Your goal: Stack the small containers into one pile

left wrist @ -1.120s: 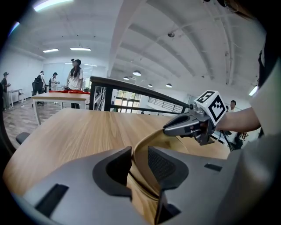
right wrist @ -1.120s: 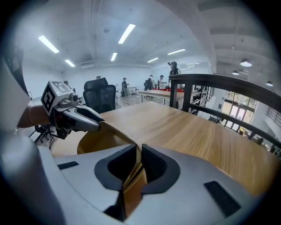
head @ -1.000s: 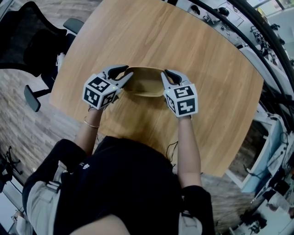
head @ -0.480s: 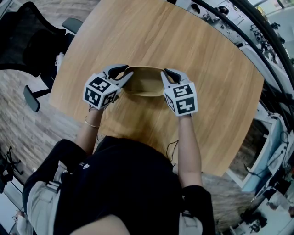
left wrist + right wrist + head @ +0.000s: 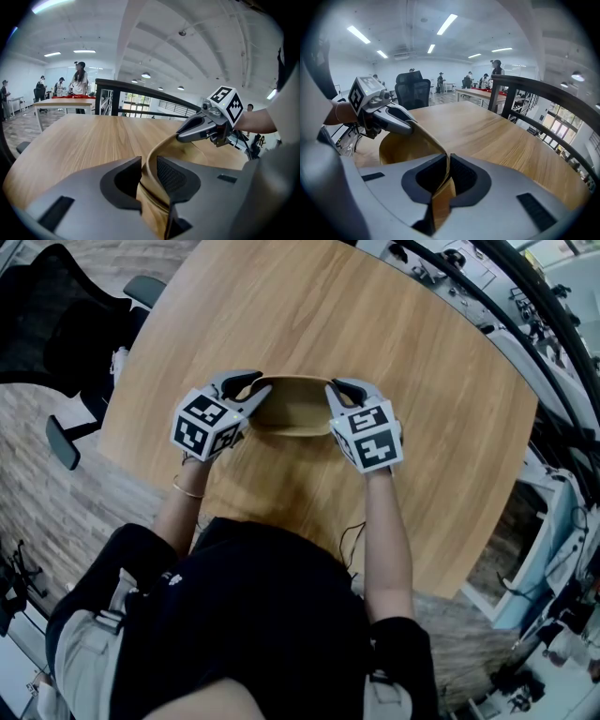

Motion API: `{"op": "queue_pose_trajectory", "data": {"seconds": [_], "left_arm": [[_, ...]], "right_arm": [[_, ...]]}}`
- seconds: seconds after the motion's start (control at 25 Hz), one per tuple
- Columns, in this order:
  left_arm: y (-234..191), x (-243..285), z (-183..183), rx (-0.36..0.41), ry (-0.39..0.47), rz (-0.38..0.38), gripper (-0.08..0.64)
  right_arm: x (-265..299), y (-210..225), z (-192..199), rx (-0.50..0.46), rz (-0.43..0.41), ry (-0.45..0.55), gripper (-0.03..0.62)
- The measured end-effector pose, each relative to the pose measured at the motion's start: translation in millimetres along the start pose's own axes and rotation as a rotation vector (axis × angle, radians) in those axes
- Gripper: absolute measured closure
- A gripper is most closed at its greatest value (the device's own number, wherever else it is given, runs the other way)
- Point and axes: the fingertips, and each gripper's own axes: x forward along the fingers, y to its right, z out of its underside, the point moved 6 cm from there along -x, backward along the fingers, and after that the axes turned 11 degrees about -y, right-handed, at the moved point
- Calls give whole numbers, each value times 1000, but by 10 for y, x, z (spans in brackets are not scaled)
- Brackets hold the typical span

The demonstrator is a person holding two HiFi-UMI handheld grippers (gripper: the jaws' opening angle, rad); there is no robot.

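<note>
Change is slight: the right gripper [image 5: 335, 393] has nudged inward and pinches the wooden container's [image 5: 295, 409] rim a little tighter. The left gripper [image 5: 254, 392] stays clamped on the opposite rim, possibly over two nested walls. Both hold it low over the table [image 5: 403, 343], near the person.

table [image 5: 375, 352]: light wood, rounded corners | chair [image 5: 56, 320]: black, beside table | floor [image 5: 37, 470]: grey-brown planks | ceiling strip lights [image 5: 447, 23]: lit
</note>
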Motion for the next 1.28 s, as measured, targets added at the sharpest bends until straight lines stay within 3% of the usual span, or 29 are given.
{"op": "queue_pose_trajectory", "data": {"seconds": [0.68, 1.28], "left_arm": [[10, 78, -11, 52, -22, -8, 459], [-36, -21, -44, 61, 15, -34, 457]], "right_arm": [[8, -36, -57, -105, -21, -152, 558], [-150, -51, -12, -48, 75, -26, 555]]}}
